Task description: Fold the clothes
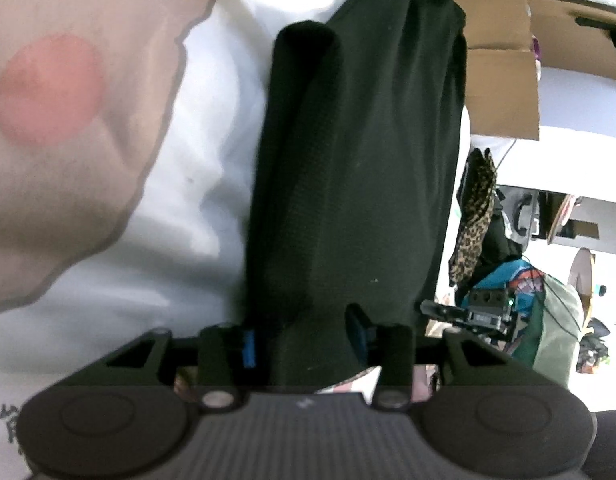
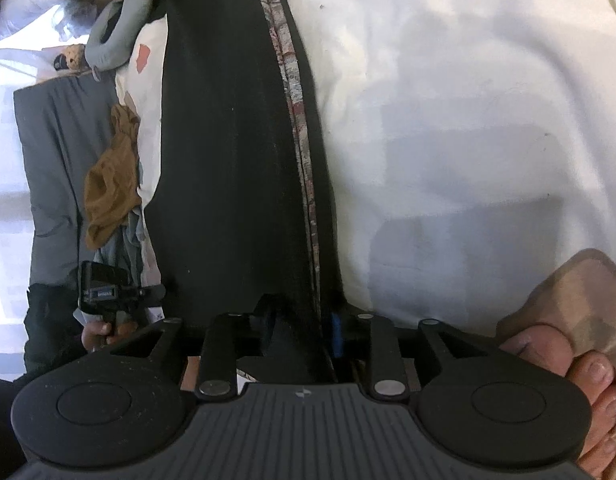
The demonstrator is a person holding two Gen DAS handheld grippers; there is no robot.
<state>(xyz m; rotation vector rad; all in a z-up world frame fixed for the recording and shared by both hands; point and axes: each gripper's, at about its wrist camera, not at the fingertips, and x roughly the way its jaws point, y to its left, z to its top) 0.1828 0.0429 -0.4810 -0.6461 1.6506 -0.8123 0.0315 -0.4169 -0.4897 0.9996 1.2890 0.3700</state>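
Black knit garment (image 1: 360, 168) hangs stretched betw. both grippers, above a white bed sheet (image 2: 468, 120). Left gripper (image 1: 304, 340) pinches one bunched edge; right gripper (image 2: 300, 332) pinches another, w/ a patterned lining strip (image 2: 296, 120) showing. Looks mid-fold; next move prob. needs lowering it flat, corners aligned. Fabric soft, matte, limp.

black garment (image 1: 356, 152) with reddish patterned lining (image 2: 296, 92), white sheet (image 2: 448, 100), perhaps leopard-print cloth (image 1: 474, 216)

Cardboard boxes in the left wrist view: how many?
2. One cardboard box sits just right of the black garment; a second box lies beyond it, top right. Others may be hidden behind the garment.
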